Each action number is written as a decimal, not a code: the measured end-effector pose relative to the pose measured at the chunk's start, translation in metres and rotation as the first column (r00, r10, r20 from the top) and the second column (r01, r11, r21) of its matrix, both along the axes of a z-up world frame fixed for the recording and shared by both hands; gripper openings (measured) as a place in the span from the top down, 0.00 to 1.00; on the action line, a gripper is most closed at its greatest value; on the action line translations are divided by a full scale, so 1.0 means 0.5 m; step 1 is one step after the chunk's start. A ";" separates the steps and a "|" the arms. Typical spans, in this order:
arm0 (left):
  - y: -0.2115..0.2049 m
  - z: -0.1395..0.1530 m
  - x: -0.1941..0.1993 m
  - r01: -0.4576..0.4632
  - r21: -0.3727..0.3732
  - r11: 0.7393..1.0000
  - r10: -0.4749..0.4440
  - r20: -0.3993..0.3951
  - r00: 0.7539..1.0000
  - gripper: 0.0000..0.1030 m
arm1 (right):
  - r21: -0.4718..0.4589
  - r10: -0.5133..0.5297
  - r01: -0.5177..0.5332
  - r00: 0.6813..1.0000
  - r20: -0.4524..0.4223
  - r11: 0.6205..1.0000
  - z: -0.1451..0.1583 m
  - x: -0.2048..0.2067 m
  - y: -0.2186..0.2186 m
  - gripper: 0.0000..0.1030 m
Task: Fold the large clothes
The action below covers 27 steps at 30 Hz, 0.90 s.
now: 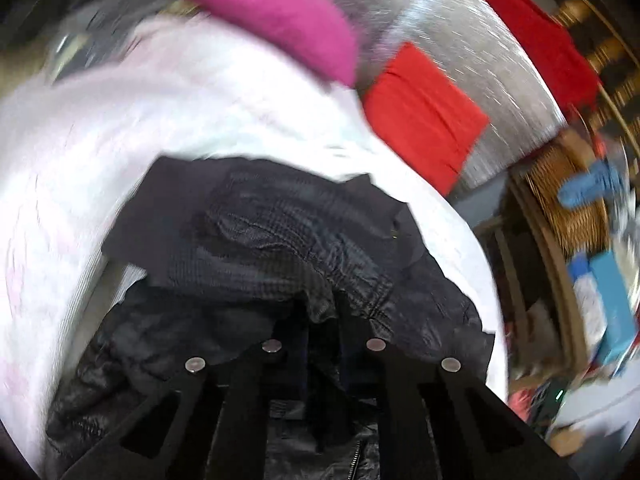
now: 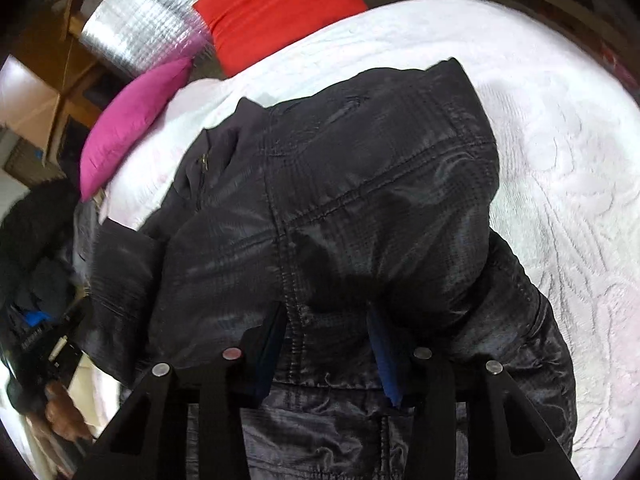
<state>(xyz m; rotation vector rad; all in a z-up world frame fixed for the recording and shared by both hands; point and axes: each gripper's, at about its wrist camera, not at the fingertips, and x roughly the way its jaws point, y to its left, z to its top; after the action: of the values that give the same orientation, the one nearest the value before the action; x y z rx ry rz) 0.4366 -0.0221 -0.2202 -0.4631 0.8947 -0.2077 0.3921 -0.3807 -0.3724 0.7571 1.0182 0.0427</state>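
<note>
A black quilted jacket (image 1: 280,224) lies rumpled on a white bedspread (image 1: 120,140). In the left wrist view my left gripper (image 1: 320,308) is shut on a gathered fold of the jacket, and the picture is blurred. In the right wrist view the jacket (image 2: 360,168) fills the middle of the bedspread (image 2: 560,160). My right gripper (image 2: 326,316) sits at its near edge. Its blue-padded fingers (image 2: 380,344) press on either side of a puffed ridge of the jacket. The fingertips of both grippers are partly sunk in the fabric.
A pink pillow (image 2: 128,120), a red pillow (image 2: 272,8) and a silver quilted cover (image 2: 136,28) lie at the far end of the bed. Dark clothes (image 2: 36,248) pile up off the left side. A wicker basket (image 1: 568,200) and boxes stand at the right.
</note>
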 end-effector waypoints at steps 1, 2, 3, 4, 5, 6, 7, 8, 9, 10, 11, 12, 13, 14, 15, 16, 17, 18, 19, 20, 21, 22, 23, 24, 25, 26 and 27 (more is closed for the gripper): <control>-0.034 0.012 -0.006 0.035 0.047 0.998 -0.037 0.027 0.999 0.90 | 0.022 -0.011 0.011 1.000 0.006 1.000 0.004 -0.002 -0.009 0.56; -0.066 0.022 -0.014 0.069 0.091 0.993 -0.074 0.049 0.996 0.90 | 0.041 -0.024 0.024 1.000 0.016 0.999 0.008 -0.005 -0.018 0.56; -0.107 0.031 -0.025 0.108 0.145 0.984 -0.119 0.070 0.990 0.90 | 0.057 -0.045 0.043 0.998 0.033 0.997 0.015 -0.012 -0.033 0.56; -0.140 0.034 -0.032 0.136 0.185 0.973 -0.154 0.082 0.985 0.90 | 0.060 -0.061 0.058 0.997 0.048 0.997 0.022 -0.016 -0.043 0.56; -0.186 0.033 -0.043 0.180 0.240 0.954 -0.206 0.089 0.974 0.90 | 0.062 -0.079 0.075 0.995 0.065 0.995 0.029 -0.023 -0.055 0.56; -0.234 0.026 -0.047 0.222 0.291 0.931 -0.256 0.084 0.963 0.90 | 0.067 -0.100 0.094 0.992 0.080 0.993 0.035 -0.031 -0.068 0.56; -0.265 0.017 -0.055 0.252 0.334 0.908 -0.292 0.073 0.954 0.90 | 0.074 -0.114 0.107 0.990 0.089 0.991 0.039 -0.036 -0.077 0.56; -0.308 -0.004 -0.065 0.295 0.396 0.870 -0.339 0.045 0.940 0.90 | 0.083 -0.128 0.120 0.987 0.096 0.989 0.043 -0.042 -0.087 0.56; -0.346 -0.034 -0.073 0.345 0.448 0.825 -0.385 -0.001 0.923 0.90 | 0.092 -0.143 0.134 0.985 0.101 0.987 0.044 -0.046 -0.096 0.56; -0.372 -0.061 -0.079 0.386 0.475 0.791 -0.415 -0.046 0.908 0.89 | 0.097 -0.159 0.149 0.982 0.101 0.984 0.045 -0.048 -0.108 0.56; -0.391 -0.089 -0.086 0.432 0.495 0.754 -0.446 -0.096 0.890 0.85 | 0.103 -0.171 0.161 0.980 0.099 0.982 0.045 -0.050 -0.118 0.56; -0.402 -0.113 -0.094 0.471 0.512 0.719 -0.468 -0.144 0.872 0.81 | 0.106 -0.180 0.170 0.979 0.097 0.980 0.044 -0.051 -0.124 0.55; -0.398 -0.122 -0.107 0.480 0.520 0.706 -0.477 -0.152 0.866 0.76 | 0.110 -0.189 0.179 0.977 0.095 0.978 0.043 -0.053 -0.130 0.54; -0.389 -0.117 -0.120 0.479 0.520 0.708 -0.489 -0.128 0.863 0.71 | 0.113 -0.195 0.185 0.977 0.090 0.976 0.042 -0.054 -0.133 0.54; -0.376 -0.103 -0.133 0.482 0.507 0.715 -0.507 -0.099 0.856 0.67 | 0.117 -0.194 0.183 0.977 0.088 0.976 0.041 -0.054 -0.134 0.53; -0.357 -0.087 -0.144 0.486 0.493 0.722 -0.520 -0.076 0.851 0.57 | 0.119 -0.188 0.177 0.978 0.089 0.977 0.041 -0.054 -0.132 0.51; -0.337 -0.065 -0.156 0.489 0.474 0.732 -0.536 -0.041 0.843 0.48 | 0.116 -0.176 0.165 0.980 0.094 0.979 0.043 -0.053 -0.127 0.47; -0.309 -0.038 -0.167 0.482 0.453 0.750 -0.547 0.016 0.837 0.44 | 0.110 -0.166 0.155 0.981 0.098 0.982 0.045 -0.052 -0.123 0.45; -0.283 -0.017 -0.173 0.466 0.437 0.769 -0.543 0.063 0.837 0.36 | 0.100 -0.151 0.141 0.983 0.102 0.985 0.048 -0.052 -0.115 0.43; -0.252 0.005 -0.177 0.438 0.416 0.797 -0.524 0.115 0.844 0.28 | 0.092 -0.136 0.126 0.985 0.110 0.988 0.052 -0.051 -0.106 0.43; -0.225 0.027 -0.168 0.406 0.391 0.826 -0.493 0.155 0.856 0.26 | 0.086 -0.124 0.114 0.985 0.116 0.990 0.054 -0.050 -0.097 0.43; -0.193 0.045 -0.144 0.366 0.357 0.860 -0.447 0.180 0.876 0.25 | 0.076 -0.102 0.093 0.987 0.126 0.993 0.060 -0.048 -0.083 0.43; -0.161 0.057 -0.127 0.324 0.328 0.887 -0.397 0.188 0.898 0.25 | 0.064 -0.078 0.070 0.987 0.138 0.995 0.066 -0.044 -0.066 0.42; -0.133 0.062 -0.112 0.282 0.307 0.909 -0.349 0.187 0.918 0.25 | 0.054 -0.059 0.051 0.987 0.151 0.997 0.072 -0.043 -0.054 0.40; -0.097 0.065 -0.094 0.227 0.290 0.930 -0.285 0.177 0.942 0.25 | 0.033 -0.030 0.025 0.984 0.178 0.999 0.087 -0.047 -0.034 0.35; -0.066 0.060 -0.078 0.176 0.289 0.941 -0.227 0.154 0.962 0.25 | 0.010 -0.005 0.003 0.978 0.210 1.000 0.103 -0.048 -0.013 0.28; -0.037 0.050 -0.060 0.118 0.303 0.946 -0.162 0.122 0.979 0.25 | -0.017 0.026 -0.022 0.969 0.247 1.000 0.121 -0.050 0.013 0.26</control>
<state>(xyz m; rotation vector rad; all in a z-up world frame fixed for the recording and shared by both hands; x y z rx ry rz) 0.4064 -0.0405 -0.1950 -0.1044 0.7993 -0.2310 0.3669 -0.3744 -0.3119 0.7073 0.7889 0.1472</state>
